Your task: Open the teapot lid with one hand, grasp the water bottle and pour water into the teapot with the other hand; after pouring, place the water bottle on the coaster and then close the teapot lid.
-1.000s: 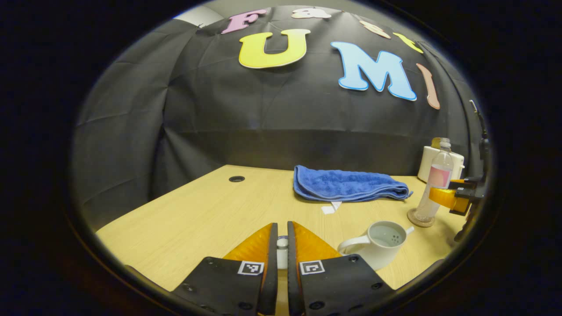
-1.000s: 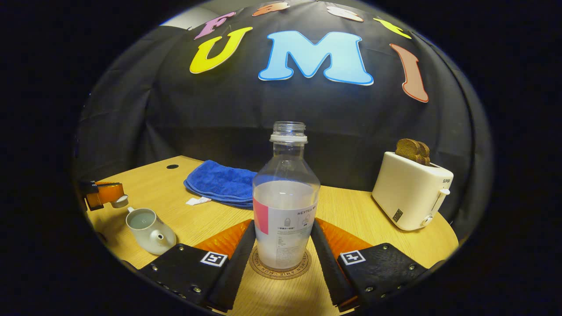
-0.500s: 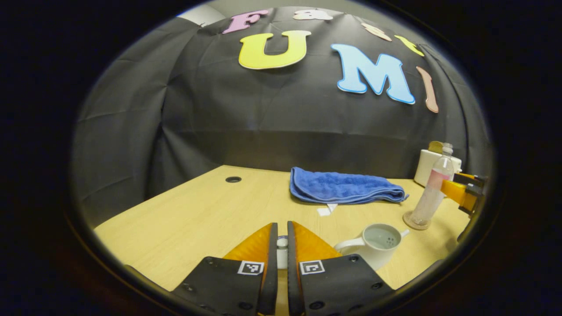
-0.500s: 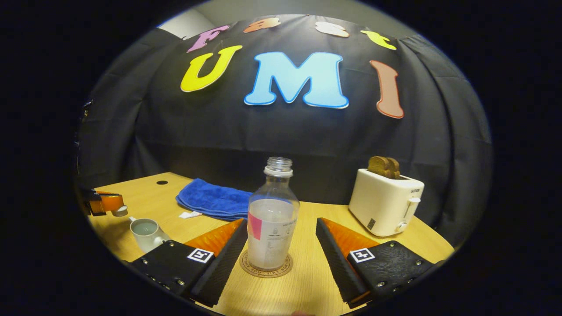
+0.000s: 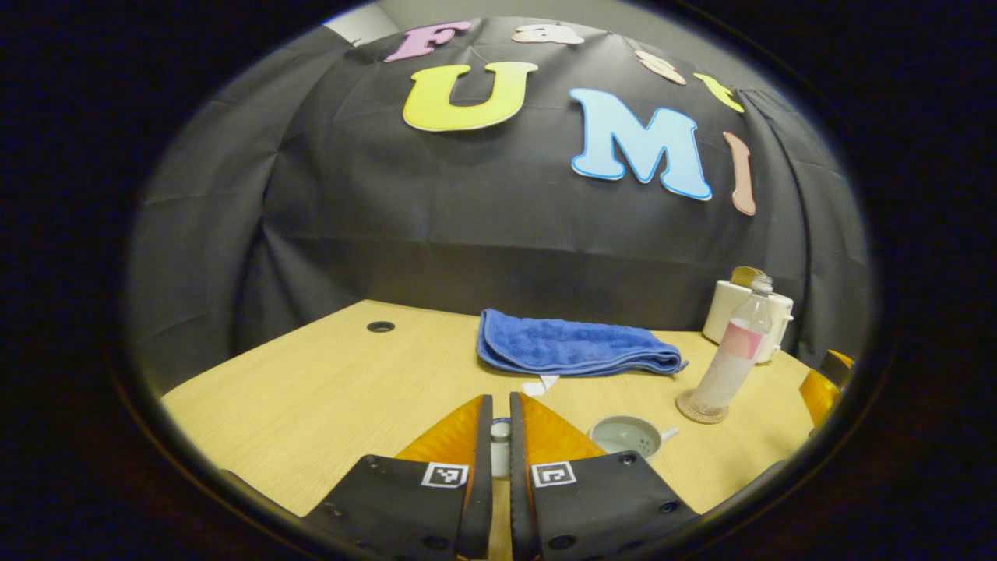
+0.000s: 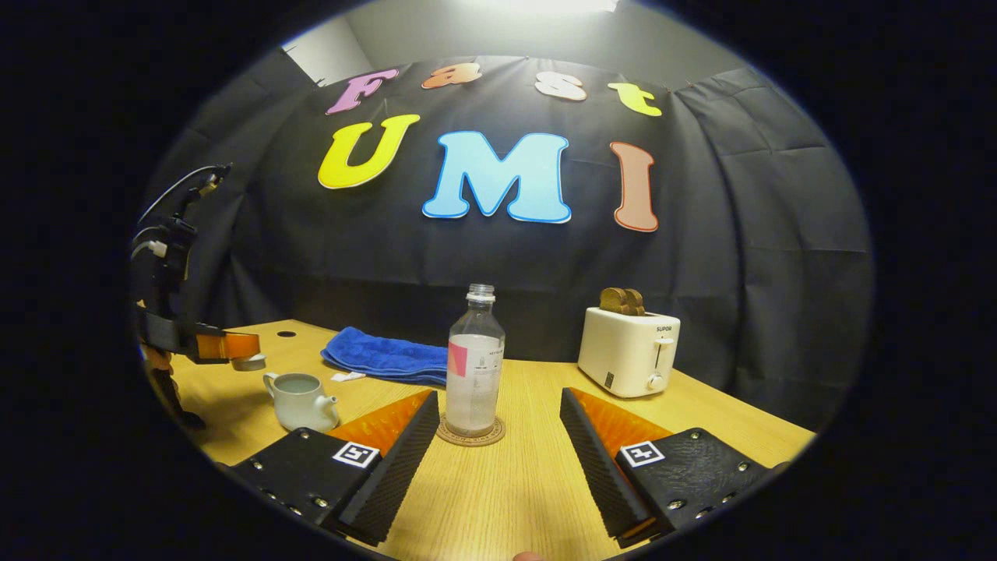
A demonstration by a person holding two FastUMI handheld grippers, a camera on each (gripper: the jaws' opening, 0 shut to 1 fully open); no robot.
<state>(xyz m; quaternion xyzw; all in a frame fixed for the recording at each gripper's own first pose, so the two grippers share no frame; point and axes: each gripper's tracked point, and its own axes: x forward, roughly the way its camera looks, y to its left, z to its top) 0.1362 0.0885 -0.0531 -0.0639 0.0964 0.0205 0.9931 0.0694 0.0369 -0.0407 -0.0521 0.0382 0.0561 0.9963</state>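
The clear water bottle (image 6: 475, 360) stands upright on the round coaster (image 6: 470, 431), uncapped and partly full; it also appears at the right of the left gripper view (image 5: 732, 354) on its coaster (image 5: 700, 407). My right gripper (image 6: 498, 432) is open, pulled back from the bottle with nothing between its fingers. The white teapot (image 6: 300, 400) stands lidless to the bottle's left (image 5: 629, 433). My left gripper (image 5: 499, 436) is shut on the small white teapot lid (image 5: 500, 448), held above the table just left of the pot; from the right gripper view it (image 6: 234, 345) carries the lid (image 6: 249, 362).
A folded blue towel (image 6: 385, 355) lies at the back of the wooden table (image 6: 514, 499), with a small white scrap (image 6: 345, 377) in front of it. A white toaster (image 6: 629, 351) with toast stands at the back right. A cable hole (image 5: 380, 326) is at the far left.
My right gripper let go of the bottle, opened and drew back from it. The left gripper, still holding the lid, shifted so the teapot sits closer to its fingers.
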